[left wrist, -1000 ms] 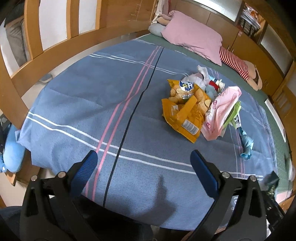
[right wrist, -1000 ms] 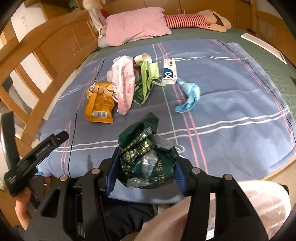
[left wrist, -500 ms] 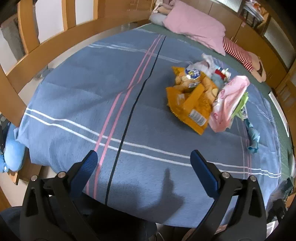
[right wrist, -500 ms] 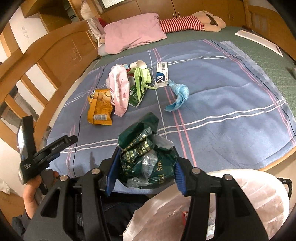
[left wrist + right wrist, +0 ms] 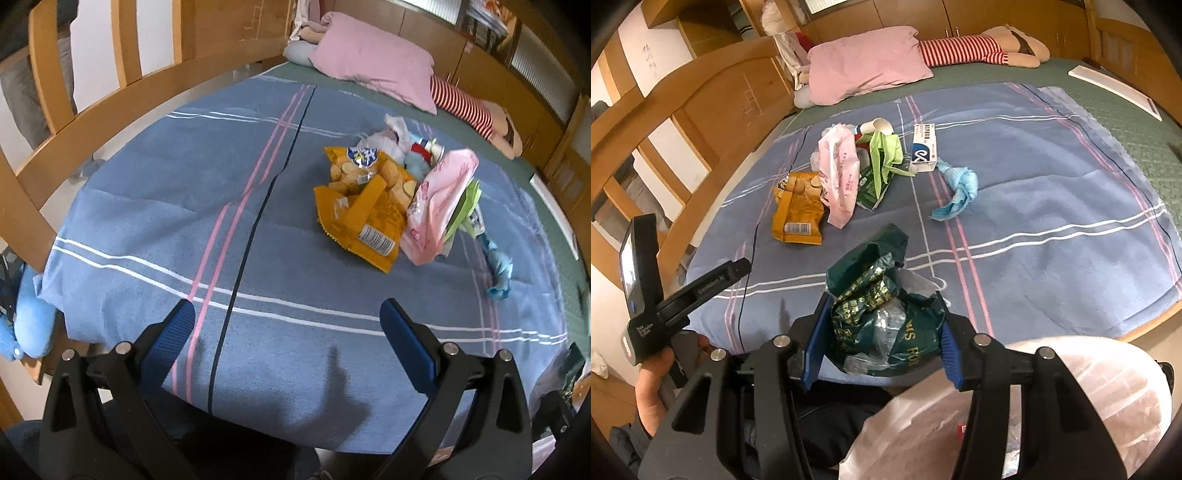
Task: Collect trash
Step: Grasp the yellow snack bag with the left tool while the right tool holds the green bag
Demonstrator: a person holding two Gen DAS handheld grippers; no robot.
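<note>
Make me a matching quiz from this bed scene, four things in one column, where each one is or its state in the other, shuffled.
Things
1. dark green wrapper
2. orange chip bag
3. blue cloth
4. left claw

Descriptions
A. open, holding nothing
B. crumpled on the blanket, right of the pile
C. clamped in the right claw
D. lying beside the pink bag

Pairs: 1-C, 2-D, 3-B, 4-A
</note>
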